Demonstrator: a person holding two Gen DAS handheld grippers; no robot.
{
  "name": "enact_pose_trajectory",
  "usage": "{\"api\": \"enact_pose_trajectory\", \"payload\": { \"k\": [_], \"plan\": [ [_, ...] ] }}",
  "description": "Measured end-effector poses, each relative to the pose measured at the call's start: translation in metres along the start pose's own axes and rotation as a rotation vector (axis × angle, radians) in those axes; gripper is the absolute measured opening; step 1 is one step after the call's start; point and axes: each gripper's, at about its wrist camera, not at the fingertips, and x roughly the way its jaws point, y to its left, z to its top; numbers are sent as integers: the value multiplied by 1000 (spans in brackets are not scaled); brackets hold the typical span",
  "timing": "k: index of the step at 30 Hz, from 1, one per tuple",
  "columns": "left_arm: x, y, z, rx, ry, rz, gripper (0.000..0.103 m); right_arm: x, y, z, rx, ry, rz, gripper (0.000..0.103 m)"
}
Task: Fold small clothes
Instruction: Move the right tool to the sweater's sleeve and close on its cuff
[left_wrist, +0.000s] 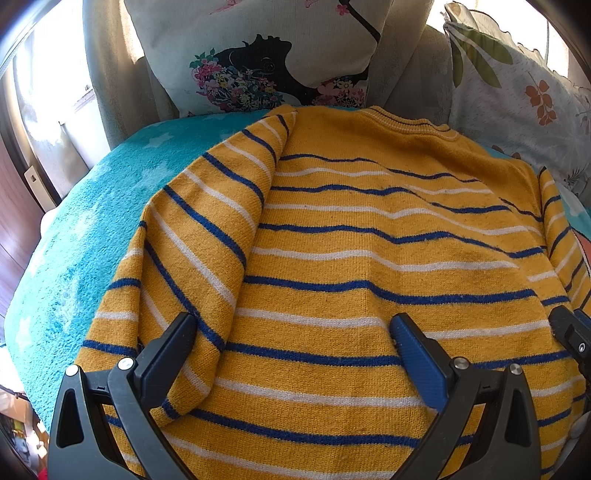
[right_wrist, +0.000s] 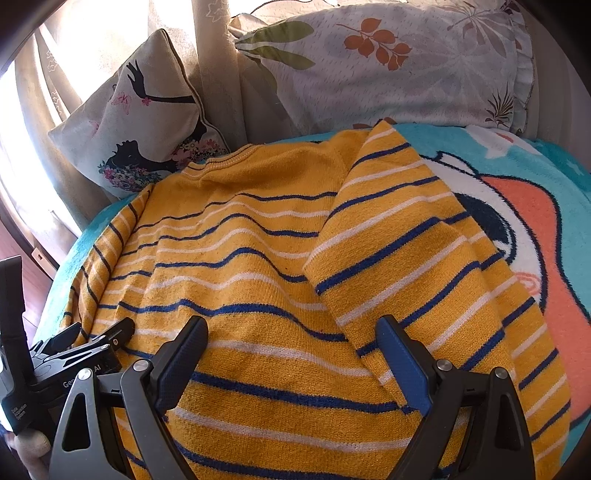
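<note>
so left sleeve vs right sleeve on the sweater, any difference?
Left sleeve lies beside the body, its edge just overlapping the torso; right sleeve is folded diagonally across it. Left sleeve borders plain teal blanket; right sleeve borders its cartoon print. Both share the sweater's stripes, and neither is gripped.

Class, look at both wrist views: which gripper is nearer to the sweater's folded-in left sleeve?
Left. The left gripper hangs open with one finger right beside the left sleeve; the right gripper hangs open further along the sweater, beside the other sleeve.
</note>
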Motion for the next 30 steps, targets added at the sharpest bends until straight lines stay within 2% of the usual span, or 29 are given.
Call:
{"api": "enact_pose_trajectory", "payload": {
  "k": [14, 17, 20, 24, 25, 28, 30],
  "plan": [
    [-9, 6, 3, 2, 6, -3, 103, 8, 15, 0, -83, 38, -101, 96],
    [-6, 15, 8, -3, 36, -14, 103, 8, 15, 0, -86, 40, -105, 96],
    [1, 38, 17, -63, 80, -30, 103, 8, 15, 0, -87, 40, -105, 96],
    [10, 80, 31, -121, 78, 139, 103, 8, 16, 1, -86, 40, -103, 96],
    [16, 94, 34, -136, 91, 147, 103, 8, 16, 1, -87, 40, -104, 96],
    [27, 132, 41, -226, 121, 85, 103, 8, 16, 0, -87, 40, -104, 97],
    [27, 146, 46, -249, 110, 139, 103, 7, 16, 0, -86, 40, -104, 97]
  ]
}}
